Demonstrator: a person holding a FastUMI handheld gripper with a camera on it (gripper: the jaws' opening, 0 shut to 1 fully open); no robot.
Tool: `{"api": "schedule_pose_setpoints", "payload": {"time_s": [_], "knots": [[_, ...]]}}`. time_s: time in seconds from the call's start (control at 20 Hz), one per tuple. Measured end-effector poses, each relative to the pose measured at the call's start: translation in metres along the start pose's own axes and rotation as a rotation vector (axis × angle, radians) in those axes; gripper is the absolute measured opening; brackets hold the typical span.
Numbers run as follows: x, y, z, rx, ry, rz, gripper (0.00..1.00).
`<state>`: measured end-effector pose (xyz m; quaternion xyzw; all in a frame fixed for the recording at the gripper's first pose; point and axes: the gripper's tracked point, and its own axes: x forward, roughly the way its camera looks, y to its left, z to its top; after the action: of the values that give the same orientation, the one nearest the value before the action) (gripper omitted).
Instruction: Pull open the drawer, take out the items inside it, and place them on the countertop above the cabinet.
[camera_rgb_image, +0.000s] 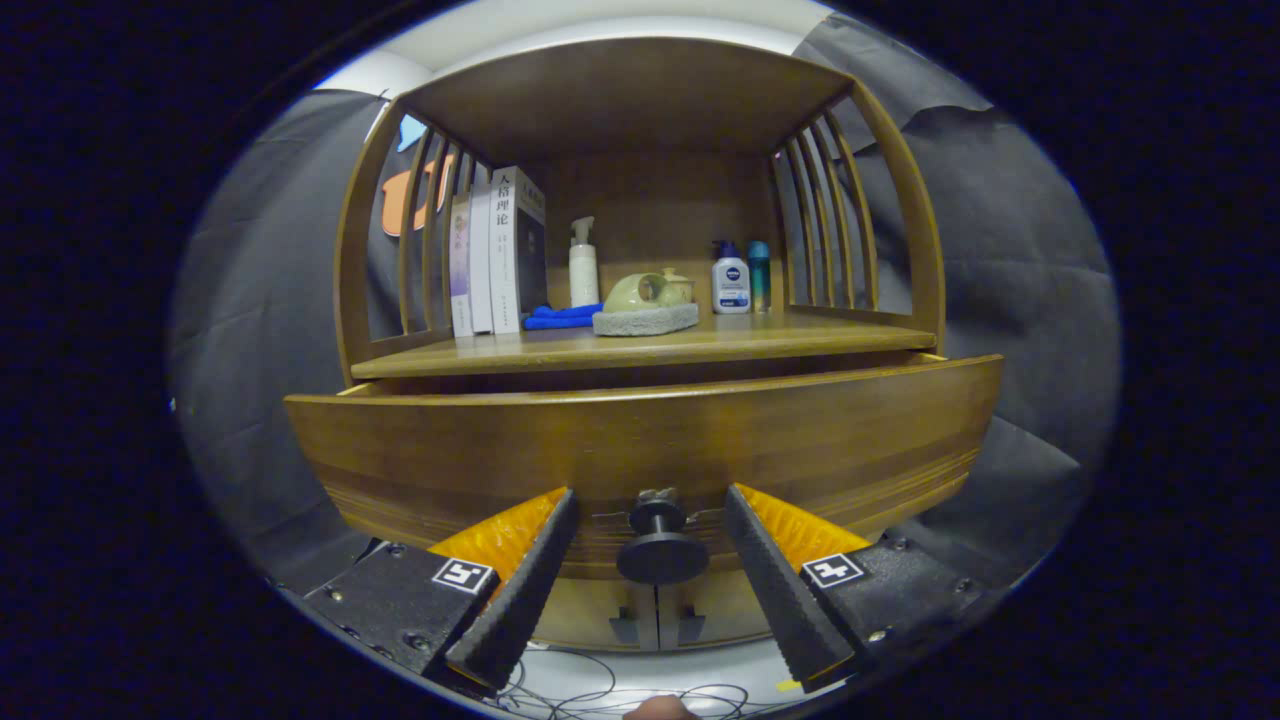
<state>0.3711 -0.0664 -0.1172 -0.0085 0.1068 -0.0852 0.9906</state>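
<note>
Hand-held gripper (650, 500): fingers apart, either side of the knob (661, 550), not touching.
Drawer (640, 450): slightly open below the counter (800, 340).

Drawer (640, 440) insides hidden (front blocks).

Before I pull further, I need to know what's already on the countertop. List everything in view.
drawer: one, brown wood, slightly pulled out under the countertop
knob: one, dark, on the drawer front, between the claw's fingers
countertop: one, brown wood
books: three, pale, upright at its left
cloth: one, blue, beside the books
pump bottle: one, white, behind the cloth
teapot: one, pale green, on a grey pad
bottles: two, white and teal, right
claw: one, open, fingers either side of the knob, not touching
</note>
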Motion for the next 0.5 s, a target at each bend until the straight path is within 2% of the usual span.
{"api": "schedule_pose_setpoints", "payload": {"time_s": [0.5], "knots": [[0.055, 0.007, 0.011, 0.001, 0.038, -0.02, 0.98]]}}
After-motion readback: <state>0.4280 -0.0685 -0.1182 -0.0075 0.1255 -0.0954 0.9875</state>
